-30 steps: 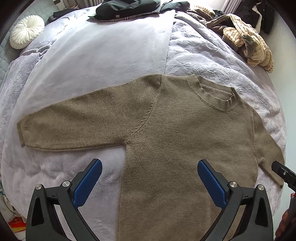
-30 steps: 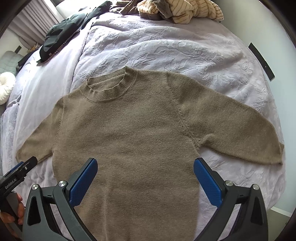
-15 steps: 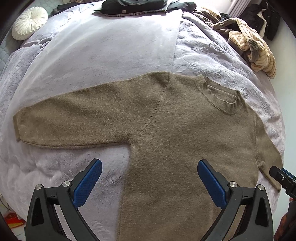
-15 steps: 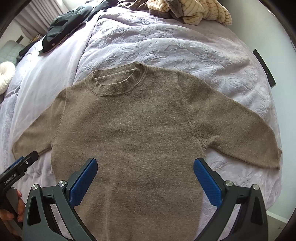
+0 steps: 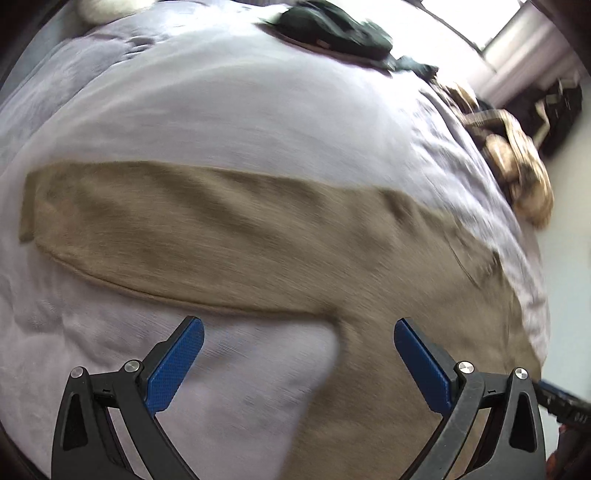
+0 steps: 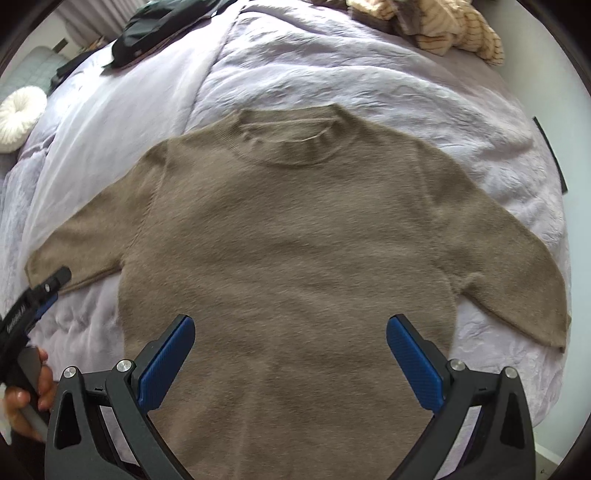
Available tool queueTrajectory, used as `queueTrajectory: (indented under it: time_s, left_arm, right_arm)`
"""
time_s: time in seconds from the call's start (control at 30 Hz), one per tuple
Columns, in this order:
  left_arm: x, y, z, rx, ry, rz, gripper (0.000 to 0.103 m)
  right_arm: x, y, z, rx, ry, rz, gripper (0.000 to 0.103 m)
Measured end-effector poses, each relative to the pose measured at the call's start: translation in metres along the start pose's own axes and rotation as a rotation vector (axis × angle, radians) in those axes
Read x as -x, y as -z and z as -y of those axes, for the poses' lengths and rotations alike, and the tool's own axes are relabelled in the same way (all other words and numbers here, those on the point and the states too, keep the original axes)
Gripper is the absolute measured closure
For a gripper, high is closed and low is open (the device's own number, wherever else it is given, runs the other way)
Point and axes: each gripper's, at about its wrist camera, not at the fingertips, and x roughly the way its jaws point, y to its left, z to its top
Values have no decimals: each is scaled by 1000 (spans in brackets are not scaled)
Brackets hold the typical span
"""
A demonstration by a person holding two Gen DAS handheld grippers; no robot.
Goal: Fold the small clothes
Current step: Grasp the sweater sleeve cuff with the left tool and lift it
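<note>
Sweater (image 6: 295, 258) lies flat and face up on the bed (image 6: 369, 74), sleeves spread. Left tongs (image 5: 298, 360) and right tongs (image 6: 290, 356) hover above it, both apart and empty. Best grip the left sleeve (image 5: 166, 229) near its cuff, then fold it inward without dragging the body.

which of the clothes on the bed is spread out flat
The brown sweater, sleeves out, right under both grippers; the dark garment and striped one lie bunched at the far edge.

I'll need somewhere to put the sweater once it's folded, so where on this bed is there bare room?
Bare bedspread lies beyond the collar of the brown sweater, short of the striped clothes heap. More lies between the sweater's sleeve and the dark garment. The far edge is crowded with clothes.
</note>
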Motion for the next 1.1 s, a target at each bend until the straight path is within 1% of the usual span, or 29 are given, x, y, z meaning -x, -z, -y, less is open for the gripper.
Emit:
queueTrajectory:
  time_s: [0.13, 0.27, 0.37, 0.43, 0.47, 0.5, 0.53, 0.57, 0.6, 0.63, 0.67, 0.7, 0.73, 0.77, 0.83, 0.87, 0.9, 0.93, 0.97, 1.1]
  left_arm:
    - [-2, -9, -85, 179, -50, 74, 0]
    - [-7, -10, -150, 322, -133, 122, 0]
    - [-18, -16, -182, 395, -135, 133, 0]
    - [-19, -22, -191, 423, -135, 175, 0]
    - [-18, -23, -193, 427, -140, 195, 7]
    - [-14, -27, -194, 436, -151, 232, 17]
    - [-13, -28, -196, 439, -149, 242, 43]
    - [-13, -31, -198, 444, -133, 243, 72]
    - [-14, -32, -201, 449, -103, 245, 88]
    - [-16, -33, -202, 448, -71, 252, 97]
    - [-15, -33, -203, 439, -32, 273, 97]
    - [-12, -33, -203, 427, -11, 290, 97]
    - [-6, -33, -200, 400, 26, 324, 97]
    - [-1, -35, -197, 385, 45, 340, 97]
    - [15, -37, -183, 339, 100, 390, 97]
    - [22, -40, -177, 316, 113, 404, 97]
    - [29, -42, -167, 282, 127, 419, 97]
    - [34, -50, -148, 237, 144, 431, 97]
    - [40, -50, -140, 210, 156, 438, 97]
    - [56, -62, -66, 45, 258, 460, 97]
  right_arm:
    - [-9, 6, -24, 50, -16, -34, 0]
    - [-18, 13, -44, 99, -15, -64, 0]
    - [-24, 17, -56, 127, -15, -86, 0]
    - [-25, 20, -62, 142, -14, -98, 0]
    - [-27, 20, -64, 149, -12, -103, 0]
    - [-28, 21, -66, 154, -11, -106, 0]
    - [-29, 23, -68, 158, -13, -110, 0]
    - [-30, 23, -69, 160, -14, -113, 0]
    - [-31, 24, -71, 159, -20, -117, 0]
    - [-31, 25, -72, 160, -24, -120, 0]
    - [-32, 27, -73, 162, -28, -123, 0]
    - [-32, 28, -74, 164, -31, -124, 0]
    - [-33, 29, -74, 165, -31, -124, 0]
    - [-32, 30, -74, 166, -35, -122, 0]
    - [-31, 32, -72, 163, -41, -115, 0]
    - [-30, 32, -70, 160, -43, -111, 0]
    - [-30, 33, -68, 154, -48, -109, 0]
    - [-29, 34, -65, 144, -53, -107, 0]
    - [-28, 33, -62, 138, -55, -106, 0]
    - [-21, 34, -43, 102, -69, -87, 0]
